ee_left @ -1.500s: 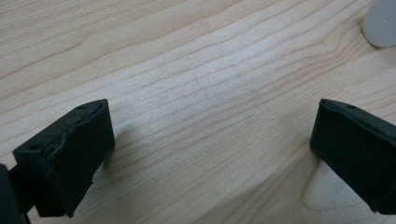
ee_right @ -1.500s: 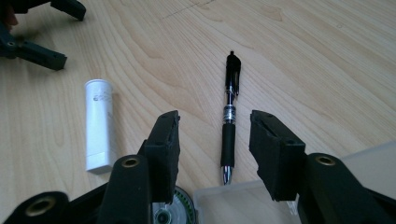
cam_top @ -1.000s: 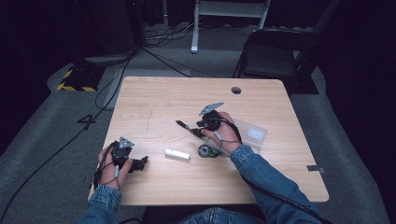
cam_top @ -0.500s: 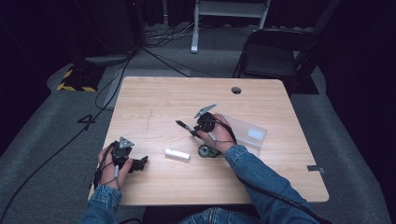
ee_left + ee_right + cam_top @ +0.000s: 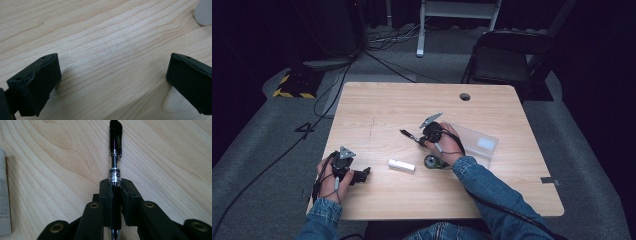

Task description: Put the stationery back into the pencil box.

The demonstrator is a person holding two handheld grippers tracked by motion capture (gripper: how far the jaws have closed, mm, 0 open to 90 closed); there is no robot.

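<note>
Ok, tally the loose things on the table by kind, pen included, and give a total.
Pen: 1
White tube: 1
Clear bag: 1
Small round thing: 1
Total: 4

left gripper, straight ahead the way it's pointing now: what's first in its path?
Probably the white tube. In the high view the left gripper rests on the table, pointing right toward the tube, with bare wood between. Its own view shows wide-open jaws over wood, so exact alignment is uncertain.

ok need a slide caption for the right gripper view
Right gripper clamped on a black pen above the wooden table.
</note>
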